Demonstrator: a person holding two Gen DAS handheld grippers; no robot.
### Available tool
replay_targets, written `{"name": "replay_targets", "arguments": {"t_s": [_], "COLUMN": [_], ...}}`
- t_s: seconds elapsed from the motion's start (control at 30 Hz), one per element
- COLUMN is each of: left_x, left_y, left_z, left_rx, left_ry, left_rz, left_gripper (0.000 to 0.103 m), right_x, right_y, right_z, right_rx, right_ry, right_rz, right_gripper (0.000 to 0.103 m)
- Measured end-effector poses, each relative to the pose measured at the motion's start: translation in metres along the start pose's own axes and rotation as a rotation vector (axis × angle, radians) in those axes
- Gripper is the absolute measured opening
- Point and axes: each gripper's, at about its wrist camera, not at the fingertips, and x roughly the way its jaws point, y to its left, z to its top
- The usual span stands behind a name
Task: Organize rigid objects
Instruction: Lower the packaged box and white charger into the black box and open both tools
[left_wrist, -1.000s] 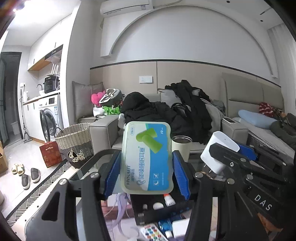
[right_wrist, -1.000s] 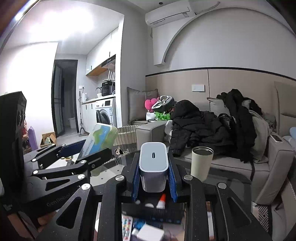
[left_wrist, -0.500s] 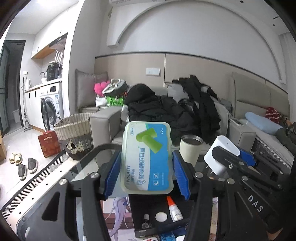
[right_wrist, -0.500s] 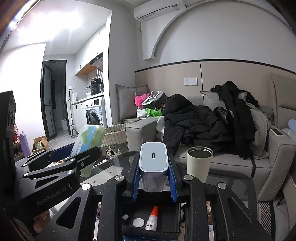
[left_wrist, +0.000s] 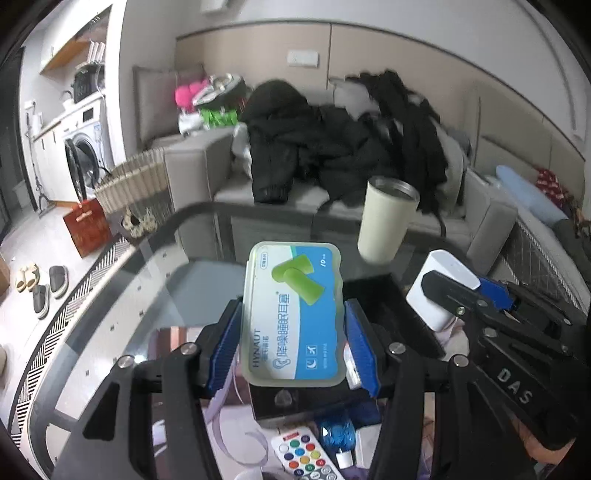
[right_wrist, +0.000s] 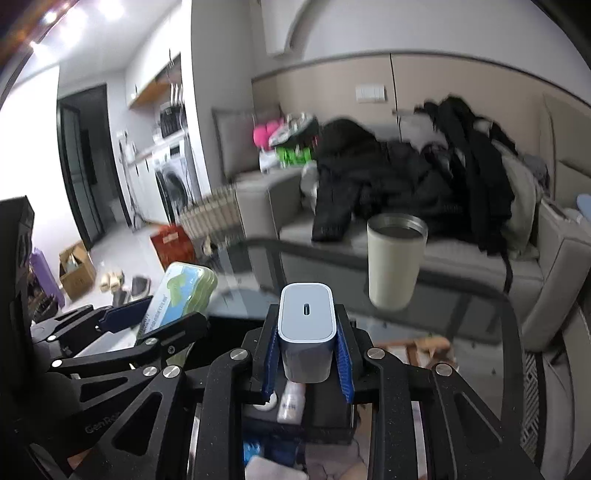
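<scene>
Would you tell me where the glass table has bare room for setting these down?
Bare glass lies left of the black tray, toward the table edge, and between tray and cup. Crowded near the remote.

Both wrist cameras sit close above the glass table (left_wrist: 155, 280), facing the sofa (right_wrist: 461, 254); both views share the cream tumbler (left_wrist: 388, 221).

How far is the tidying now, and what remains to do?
Done: a glue bottle already lies in the black tray. In hand: left claw holds the earplug box, right claw the white charger. Left: place both; remote remains loose.
</scene>
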Motion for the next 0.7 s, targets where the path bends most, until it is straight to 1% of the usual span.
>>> {"name": "replay_targets", "arguments": {"t_s": [0.07,0.1,0.13,0.37,0.57,0.7], "left_x": [0.009,0.013,0.017,0.041,0.050,0.050], "left_y": [-0.002,-0.002,-0.002,-0.005,-0.012,-0.006], "left_z": [-0.001,-0.002,-0.003,-0.012,-0.016,-0.020], "left_rx": [0.006,0.008,0.006,0.001,0.021,0.021], "left_ry": [0.043,0.067,0.085,0.210,0.242,0.256], "left_rz": [0.002,-0.002,-0.008,-0.016,-0.007,-0.016], "left_gripper": [0.054,0.054,0.054,0.054,0.054,0.054], "right_x": [0.012,0.020,0.023,0.043,0.056,0.063], "right_y": [-0.006,-0.008,-0.010,-0.008,-0.011,-0.014], "right_z": [-0.006,-0.009,-0.013,-0.026,-0.035,-0.041], "right_rx": [0.016,0.029,0.042,0.025,0.037,0.054], "right_ry": [0.063,0.103,0.124,0.224,0.285,0.321], "right_rz": [0.000,0.015,0.023,0.026,0.032,0.036], "right_gripper": [0.026,0.026,0.026,0.026,0.026,0.026]}}
